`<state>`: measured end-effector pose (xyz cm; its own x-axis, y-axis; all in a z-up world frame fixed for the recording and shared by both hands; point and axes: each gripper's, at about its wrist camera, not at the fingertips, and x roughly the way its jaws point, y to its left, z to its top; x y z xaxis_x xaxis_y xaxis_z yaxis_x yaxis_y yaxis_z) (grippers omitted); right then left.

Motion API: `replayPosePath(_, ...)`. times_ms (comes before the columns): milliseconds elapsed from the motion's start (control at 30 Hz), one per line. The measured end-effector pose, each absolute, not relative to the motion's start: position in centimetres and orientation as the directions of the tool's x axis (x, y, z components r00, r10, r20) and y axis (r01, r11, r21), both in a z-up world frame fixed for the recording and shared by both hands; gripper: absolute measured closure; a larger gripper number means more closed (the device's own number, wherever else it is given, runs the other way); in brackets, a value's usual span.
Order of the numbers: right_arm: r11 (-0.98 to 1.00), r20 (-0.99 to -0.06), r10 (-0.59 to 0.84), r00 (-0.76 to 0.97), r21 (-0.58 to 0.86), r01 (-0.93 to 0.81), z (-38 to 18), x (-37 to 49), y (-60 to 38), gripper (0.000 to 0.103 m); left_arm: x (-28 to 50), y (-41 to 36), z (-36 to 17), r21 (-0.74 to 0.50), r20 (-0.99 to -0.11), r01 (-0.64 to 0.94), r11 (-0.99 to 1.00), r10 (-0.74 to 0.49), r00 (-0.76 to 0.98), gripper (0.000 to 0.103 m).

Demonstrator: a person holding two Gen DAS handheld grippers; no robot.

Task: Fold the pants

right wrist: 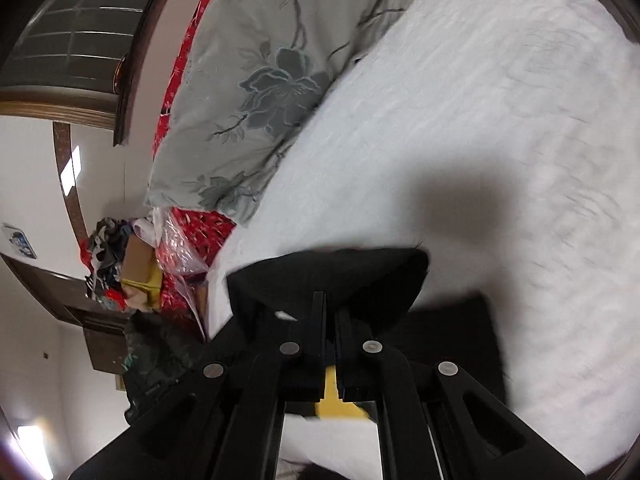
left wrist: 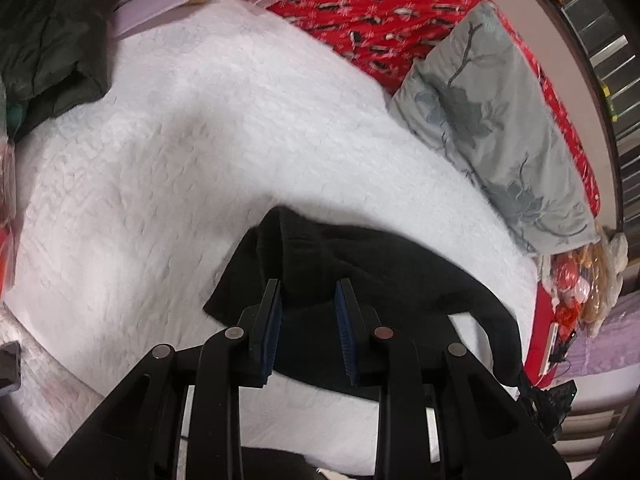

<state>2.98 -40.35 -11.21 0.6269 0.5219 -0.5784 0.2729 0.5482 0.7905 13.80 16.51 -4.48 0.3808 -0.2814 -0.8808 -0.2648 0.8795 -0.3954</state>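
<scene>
The black pants (left wrist: 360,272) lie on the white quilted bed (left wrist: 200,160). In the left wrist view my left gripper (left wrist: 308,292) is open, its blue-padded fingers (left wrist: 272,320) standing apart with a raised bunch of the black fabric between them, not pinched. In the right wrist view my right gripper (right wrist: 330,304) is shut on a fold of the black pants (right wrist: 340,276) and holds it lifted above the bed (right wrist: 480,120). More black fabric hangs to the right below the jaws.
A grey floral pillow (left wrist: 492,120) and a red patterned blanket (left wrist: 380,12) lie at the bed's far side. A dark green garment (left wrist: 48,40) sits at the far left. Bags and clutter (right wrist: 140,264) stand beside the bed.
</scene>
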Motion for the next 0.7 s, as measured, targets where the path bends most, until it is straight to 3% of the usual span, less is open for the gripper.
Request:
replayPosePath(200, 0.515, -0.605, 0.506, 0.615, 0.784, 0.347, -13.5, 1.1, -41.7, 0.1, 12.5, 17.5, -5.8, -0.415, -0.884, -0.303, 0.858, -0.303, 0.355, 0.079)
replayPosePath(433, 0.491, -0.542, 0.571, 0.617, 0.828, 0.273, -13.2, -1.7, -40.9, 0.1, 10.7, 18.8, -6.9, -0.426, -0.882, -0.307, 0.851, -0.314, 0.351, 0.079)
replayPosePath(700, 0.638, -0.681, 0.513, 0.523, 0.71, 0.299, -15.2, -3.8, -40.3, 0.099, 9.0, 21.8, -9.8, -0.436, -0.892, -0.405, 0.804, -0.327, 0.311, 0.079)
